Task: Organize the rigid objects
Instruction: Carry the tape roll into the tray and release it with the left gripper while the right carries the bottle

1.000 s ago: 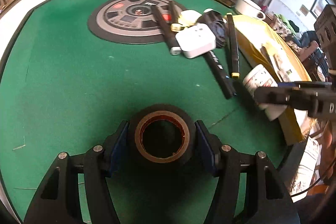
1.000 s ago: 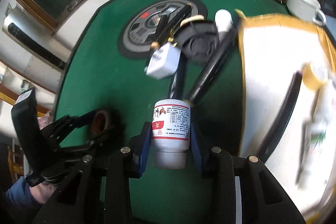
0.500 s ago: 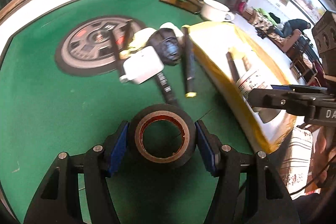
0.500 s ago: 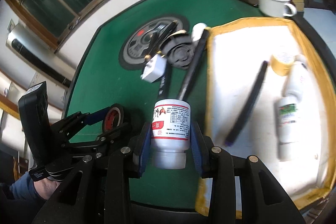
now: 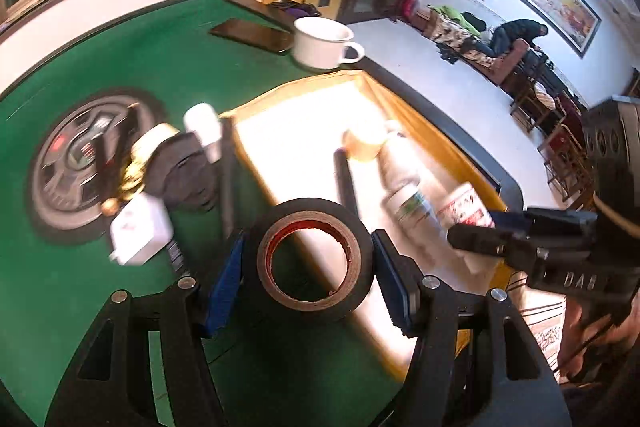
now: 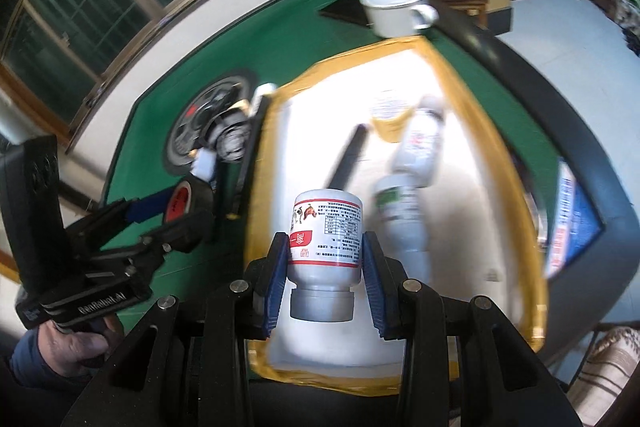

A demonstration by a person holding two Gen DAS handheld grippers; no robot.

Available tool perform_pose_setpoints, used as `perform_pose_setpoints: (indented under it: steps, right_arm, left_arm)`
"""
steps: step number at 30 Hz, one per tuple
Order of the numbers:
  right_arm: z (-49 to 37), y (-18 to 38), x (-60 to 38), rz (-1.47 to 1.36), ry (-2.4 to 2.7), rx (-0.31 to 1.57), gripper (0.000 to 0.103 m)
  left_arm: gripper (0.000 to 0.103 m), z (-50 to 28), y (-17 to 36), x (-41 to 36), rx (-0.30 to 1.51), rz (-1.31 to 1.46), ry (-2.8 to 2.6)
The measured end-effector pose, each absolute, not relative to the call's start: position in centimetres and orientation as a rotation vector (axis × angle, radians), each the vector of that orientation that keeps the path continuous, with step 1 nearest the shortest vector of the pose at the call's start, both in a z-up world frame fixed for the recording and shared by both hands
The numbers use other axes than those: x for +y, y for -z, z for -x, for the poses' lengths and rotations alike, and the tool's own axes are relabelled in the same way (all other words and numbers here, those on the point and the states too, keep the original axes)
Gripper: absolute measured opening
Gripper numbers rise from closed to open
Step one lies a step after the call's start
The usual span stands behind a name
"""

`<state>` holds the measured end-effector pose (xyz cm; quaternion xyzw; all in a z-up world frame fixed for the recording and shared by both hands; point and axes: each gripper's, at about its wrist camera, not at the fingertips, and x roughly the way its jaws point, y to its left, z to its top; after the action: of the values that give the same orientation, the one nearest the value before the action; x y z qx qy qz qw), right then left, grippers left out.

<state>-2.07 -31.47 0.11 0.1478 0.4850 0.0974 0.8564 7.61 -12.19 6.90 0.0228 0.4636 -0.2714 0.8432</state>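
A black roll of tape with a red core (image 5: 316, 255) is clamped in the left claw (image 5: 310, 267), a white labelled plastic bottle (image 6: 325, 239) in the right claw (image 6: 325, 267) — both carried over the yellow-rimmed white tray (image 6: 472, 99) on the green felt surface (image 5: 100, 75). Transport is judged under way — lowering and release come next.

Tape roll clamped above the tray's edge

The left gripper (image 5: 308, 263) grips a black tape roll (image 5: 310, 255) between its blue pads (image 5: 224, 281), held over the near rim of the yellow-edged tray (image 5: 404, 115). Inside the tray lie a black marker (image 5: 346, 179), a tan tape roll (image 5: 363, 146) and white bottles (image 5: 404, 183) (blurred). On the green table (image 5: 80, 283) left of it sit a white adapter (image 5: 138, 229) and a black round object (image 5: 182, 171). The right gripper (image 5: 476, 227) enters from the right with a bottle; a white mug (image 5: 322, 43) stands beyond.
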Motion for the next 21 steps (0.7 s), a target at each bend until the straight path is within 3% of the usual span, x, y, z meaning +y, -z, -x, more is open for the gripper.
perform_pose_setpoints:
  steps: [7, 21]
  right_arm:
    - [1.1, 0.7, -34.6, -0.317, -0.164, 1.043, 0.033]
    - [-1.7, 2.8, -36.7, -0.303, -0.170, 1.111, 0.033]
  left_arm:
    - [0.061, -10.7, -5.3, -16.6, 1.026, -0.076, 0.586]
    - [0.061, -13.9, -1.9, -18.4, 1.091, -0.082, 0.523]
